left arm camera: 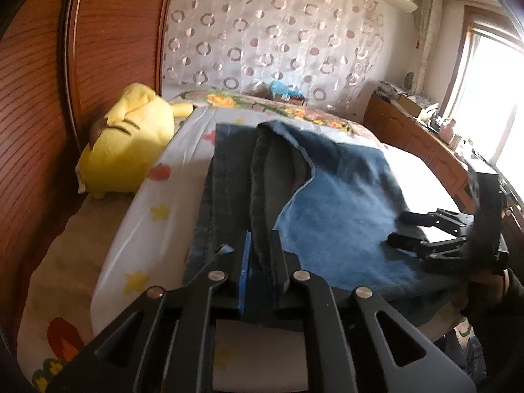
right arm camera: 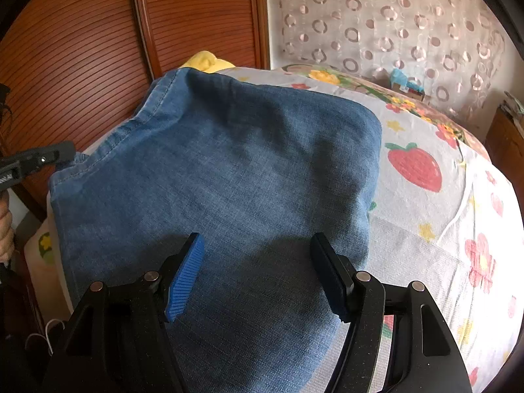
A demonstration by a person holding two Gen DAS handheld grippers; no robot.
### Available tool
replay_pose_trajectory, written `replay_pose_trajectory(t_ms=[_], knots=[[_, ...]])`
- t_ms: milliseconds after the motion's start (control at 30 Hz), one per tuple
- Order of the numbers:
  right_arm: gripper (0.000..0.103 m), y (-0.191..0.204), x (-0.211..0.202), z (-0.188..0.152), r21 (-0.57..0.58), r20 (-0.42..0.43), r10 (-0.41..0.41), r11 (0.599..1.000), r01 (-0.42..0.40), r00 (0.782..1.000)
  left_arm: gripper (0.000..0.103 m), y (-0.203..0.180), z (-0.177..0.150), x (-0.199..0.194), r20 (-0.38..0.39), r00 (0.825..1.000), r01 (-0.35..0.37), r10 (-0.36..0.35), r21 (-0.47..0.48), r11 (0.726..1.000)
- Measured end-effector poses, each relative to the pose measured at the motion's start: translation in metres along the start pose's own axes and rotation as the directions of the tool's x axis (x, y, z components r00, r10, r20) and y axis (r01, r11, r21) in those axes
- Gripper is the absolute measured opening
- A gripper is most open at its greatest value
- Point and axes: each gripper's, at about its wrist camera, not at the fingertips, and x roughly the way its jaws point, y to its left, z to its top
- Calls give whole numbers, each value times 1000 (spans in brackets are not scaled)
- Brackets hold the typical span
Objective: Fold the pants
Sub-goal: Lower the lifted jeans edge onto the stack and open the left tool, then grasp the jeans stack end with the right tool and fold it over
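- Wooden slatted wardrobe doors (right arm camera: pixel 82 49) stand along one side of the bed (right arm camera: pixel 425 229), and a sheer curtain (left arm camera: pixel 278 32) with ring patterns hangs behind it
- Strawberries, flowers and stars are printed on the bed's pale sheet, and bright light comes through a window (left arm camera: pixel 491 82) at the far right of my left view
- At the bed's edge by the wardrobe lies a yellow plush toy (left arm camera: pixel 127 144), apart from the cloth I work on
- Blue denim pants (right arm camera: pixel 229 170) are spread on the sheet, reaching from the near edge toward the wardrobe side
- My left gripper (left arm camera: pixel 260 255) has its jaws nearly together, clamped on a raised fold of the pants; the cloth stands up in a ridge that runs away from the blue pad
- Beyond that ridge, a flap of denim is turned over and shows its paler inner face
- My right gripper (right arm camera: pixel 257 275) sits low over the near part of the pants with its jaws wide apart; the denim lies between them, but the pads do not press on it
- From the left view, my right gripper shows at the right edge of the denim, fingers spread
- Whether the right fingertips touch the cloth beneath I cannot tell
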Motion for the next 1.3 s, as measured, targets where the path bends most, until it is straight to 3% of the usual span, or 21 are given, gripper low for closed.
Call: replay_pose_trajectory(t_ms=[100, 200, 467, 800, 1200, 1300], knots=[[69, -1, -4, -1, 11, 9, -19, 1000, 19, 1000, 24, -10, 4, -6, 14, 1000, 3, -3, 32, 999], [69, -3, -10, -3, 22, 12, -39, 999, 39, 999, 30, -20, 6, -6, 10, 1000, 20, -21, 56, 998], [69, -16, -43, -20, 127, 33, -24, 992, 20, 999, 32, -53, -3, 1, -16, 999, 46, -44, 107, 993], [69, -15, -65, -43, 174, 34, 2, 985, -8, 999, 32, -94, -8, 14, -63, 995, 90, -79, 189, 978], [69, -5, -50, -52, 183, -10, 37, 983, -35, 999, 32, -93, -25, 37, -139, 989, 74, -46, 198, 977], [69, -2, -50, -54, 174, -10, 26, 984, -24, 1000, 38, -93, -31, 40, -138, 989, 79, -51, 206, 975]])
